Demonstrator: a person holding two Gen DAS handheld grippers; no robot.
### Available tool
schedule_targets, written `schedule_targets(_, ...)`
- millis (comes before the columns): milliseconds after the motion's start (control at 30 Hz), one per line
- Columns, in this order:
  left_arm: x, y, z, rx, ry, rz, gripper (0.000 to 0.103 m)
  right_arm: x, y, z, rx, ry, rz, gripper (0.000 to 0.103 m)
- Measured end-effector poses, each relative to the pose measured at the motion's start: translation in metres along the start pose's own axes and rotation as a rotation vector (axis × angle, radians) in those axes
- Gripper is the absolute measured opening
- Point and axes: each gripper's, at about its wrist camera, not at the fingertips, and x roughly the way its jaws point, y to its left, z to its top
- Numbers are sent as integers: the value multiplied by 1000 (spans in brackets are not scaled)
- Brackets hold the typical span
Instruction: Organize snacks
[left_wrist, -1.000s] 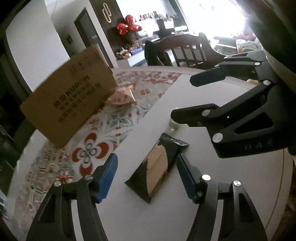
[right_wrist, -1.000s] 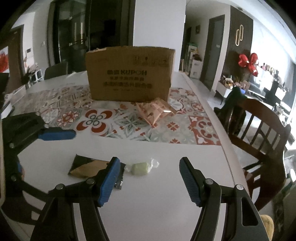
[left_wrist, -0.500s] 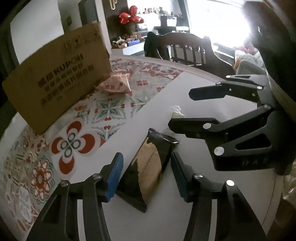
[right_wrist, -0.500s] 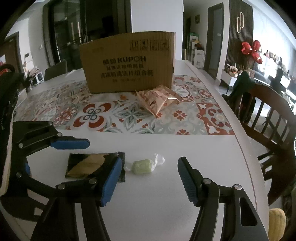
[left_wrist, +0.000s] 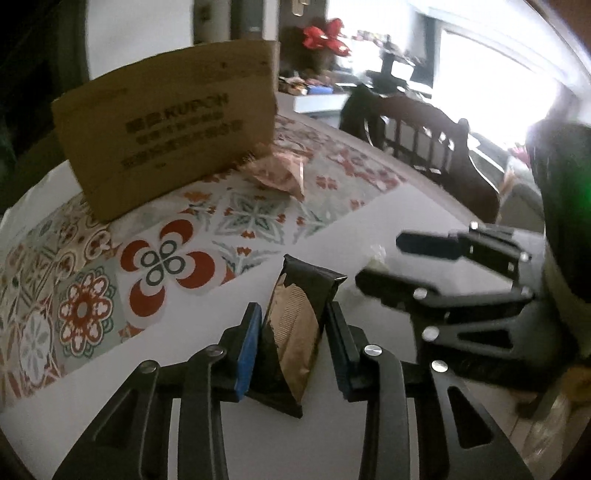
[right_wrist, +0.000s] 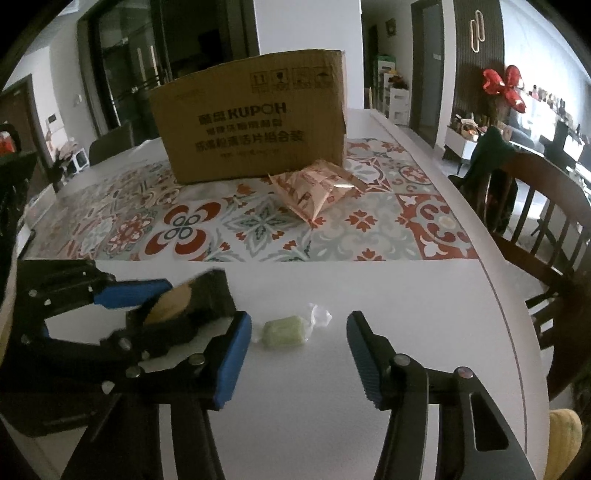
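Note:
A black and gold snack packet (left_wrist: 295, 328) is pinched between my left gripper's (left_wrist: 293, 343) blue pads, tilted up off the white table. In the right wrist view the packet (right_wrist: 184, 301) and left gripper (right_wrist: 155, 306) show at lower left. My right gripper (right_wrist: 299, 354) is open just in front of a small green wrapped candy (right_wrist: 286, 330) lying on the table. The right gripper (left_wrist: 384, 264) shows open in the left wrist view, with the candy (left_wrist: 375, 258) partly hidden behind it. A pink snack bag (right_wrist: 317, 186) lies by the cardboard box (right_wrist: 251, 118).
The box (left_wrist: 166, 133) stands on a patterned tile mat (right_wrist: 258, 218) at the back of the table. The pink bag (left_wrist: 280, 171) lies at its right corner. A wooden chair (right_wrist: 535, 206) stands at the table's right edge.
My left gripper has closed its jaws onto the black and gold packet and tilted it up. The right gripper has come slightly nearer the green candy, still open.

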Motion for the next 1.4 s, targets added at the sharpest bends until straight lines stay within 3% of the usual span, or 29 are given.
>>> schedule_targets(300, 1, 7, 2, -171, -34, 17, 35, 8, -2, 1, 19, 33, 25, 44)
schedule_targets(667, -8, 11, 1, -282, -60, 120, 34, 7, 0, 1, 10, 28, 45, 30)
schedule_targets(967, -28, 3, 5, -317, -80, 180, 34, -6, -1, 4, 14, 11, 81, 29)
schedule_targets(1400, -68, -4, 37, -318, -171, 219, 34, -57, -6, 43, 4, -112, 97, 29)
